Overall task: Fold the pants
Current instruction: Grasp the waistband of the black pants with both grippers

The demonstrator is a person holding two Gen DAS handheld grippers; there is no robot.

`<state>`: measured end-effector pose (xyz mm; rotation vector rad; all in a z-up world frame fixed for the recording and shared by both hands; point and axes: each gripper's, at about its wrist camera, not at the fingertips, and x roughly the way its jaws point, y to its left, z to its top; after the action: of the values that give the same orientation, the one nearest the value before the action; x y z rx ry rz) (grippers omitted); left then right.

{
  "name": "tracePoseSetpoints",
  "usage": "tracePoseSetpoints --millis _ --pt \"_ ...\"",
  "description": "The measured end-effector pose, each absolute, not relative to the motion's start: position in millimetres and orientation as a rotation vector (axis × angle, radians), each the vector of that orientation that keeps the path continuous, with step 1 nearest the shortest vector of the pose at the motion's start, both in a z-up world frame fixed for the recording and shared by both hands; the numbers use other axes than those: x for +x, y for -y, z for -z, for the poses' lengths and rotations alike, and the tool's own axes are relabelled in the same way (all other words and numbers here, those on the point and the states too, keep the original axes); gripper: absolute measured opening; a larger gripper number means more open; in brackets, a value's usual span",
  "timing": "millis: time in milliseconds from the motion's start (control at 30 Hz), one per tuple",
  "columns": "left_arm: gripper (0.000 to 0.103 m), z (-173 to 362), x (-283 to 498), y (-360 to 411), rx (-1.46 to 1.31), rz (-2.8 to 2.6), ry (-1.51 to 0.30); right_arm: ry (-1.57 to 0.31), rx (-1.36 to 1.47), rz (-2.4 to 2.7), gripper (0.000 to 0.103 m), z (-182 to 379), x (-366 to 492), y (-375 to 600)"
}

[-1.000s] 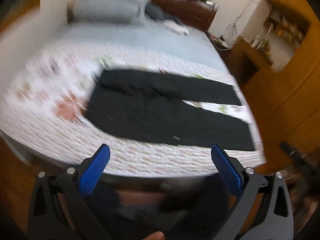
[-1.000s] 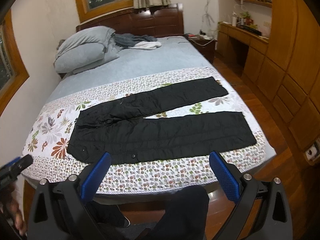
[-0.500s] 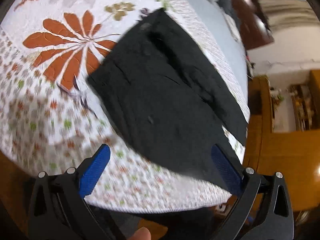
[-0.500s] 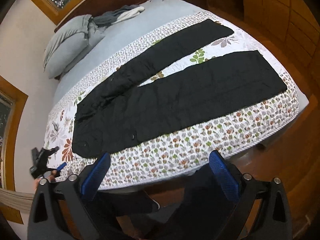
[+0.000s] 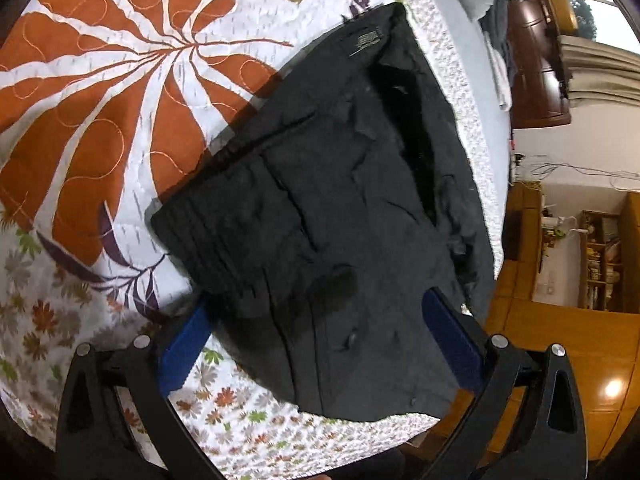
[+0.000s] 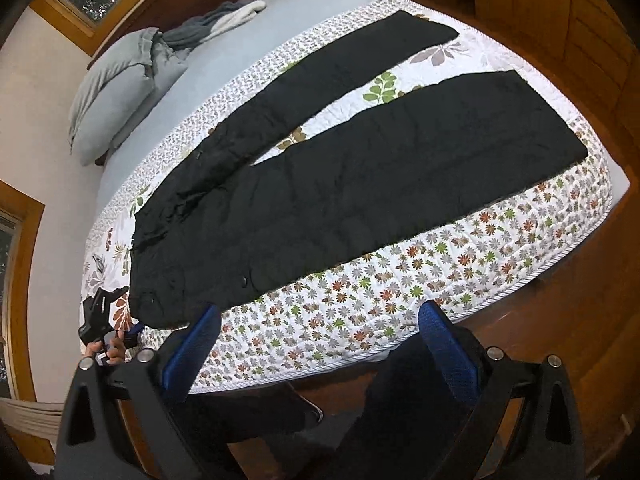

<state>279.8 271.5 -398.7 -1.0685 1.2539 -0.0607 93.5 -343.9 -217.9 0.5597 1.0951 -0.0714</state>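
Black pants (image 6: pixel 340 184) lie flat across the floral quilt (image 6: pixel 400 280) on the bed (image 6: pixel 248 52), filling the middle of the right wrist view, waistband toward the lower left of the frame and the two legs splayed apart toward the upper right. The left hand-held gripper (image 5: pixel 316 344) hangs right over the waistband end, its blue fingers (image 5: pixel 184 344) spread wide at the bottom of the frame, the dark cloth lying between them, and nothing pinched. A small label (image 5: pixel 367 40) shows on the waistband in the upper middle of that view, and a big orange leaf print (image 5: pixel 120 92) fills the upper left beside it. The right hand-held gripper (image 6: pixel 320 344) sits back off the bed edge, fingers likewise wide apart and clear of the pants. At the lower left of the right view the left hand-held gripper (image 6: pixel 100 316) is just beside the waistband corner. Grey pillows (image 6: pixel 120 92) are piled at the upper left.
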Motion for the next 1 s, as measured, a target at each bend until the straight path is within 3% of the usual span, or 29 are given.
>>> tracePoseSetpoints --millis 100,167,233,333,433,733,1000 --pt "0.099 397 278 -268 -1.059 0.048 -1.239 -1.071 0.56 0.08 0.099 221 92 353" --pt "0.086 392 276 -263 -0.981 0.029 -1.254 -1.049 0.591 0.087 0.099 227 92 367" --pt "0.055 391 278 -260 -0.884 -0.02 -1.285 -1.04 0.652 0.106 0.099 238 91 388" --pt "0.033 391 275 -266 -0.892 -0.055 -1.276 -1.004 0.763 0.107 0.097 257 91 427" --pt "0.022 391 275 -264 -0.888 -0.051 -1.256 -0.955 0.934 0.122 0.069 283 86 484" --pt "0.021 391 271 -259 -0.889 -0.118 -1.245 -0.711 1.309 0.294 0.071 348 63 654" --pt "0.023 394 270 -258 -0.93 -0.178 -1.245 -0.677 1.377 0.28 0.073 379 84 698"
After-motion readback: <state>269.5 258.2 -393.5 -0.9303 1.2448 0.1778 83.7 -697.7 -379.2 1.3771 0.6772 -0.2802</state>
